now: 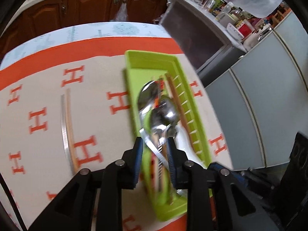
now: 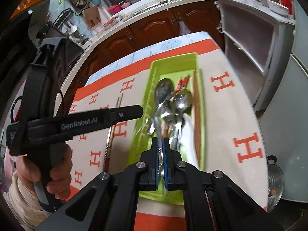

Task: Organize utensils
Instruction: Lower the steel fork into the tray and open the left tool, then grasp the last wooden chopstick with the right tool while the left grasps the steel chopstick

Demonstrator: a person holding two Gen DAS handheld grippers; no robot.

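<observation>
A green tray [image 1: 146,61] [image 2: 173,61] lies on the H-patterned cloth. It holds two steel spoons [image 1: 163,113] [image 2: 182,100], a white spoon [image 1: 184,144] [image 2: 189,134], wooden chopsticks [image 1: 177,104] [image 2: 196,104] and red-patterned ones [image 2: 182,82]. My left gripper [image 1: 155,146] hangs over the tray, its jaws a little apart, and a spoon handle runs loose between them. My right gripper [image 2: 160,146] is shut on a thin steel spoon handle over the tray's near half. A metal and a wooden chopstick [image 1: 66,125] [image 2: 115,115] lie on the cloth left of the tray.
A hand [image 2: 57,165] grips the left tool's black body [image 2: 86,121] beside the tray. The table edge drops off to the right by grey cabinets [image 1: 259,105] and a steel pot [image 2: 275,177]. Brown cupboards [image 1: 86,5] stand behind.
</observation>
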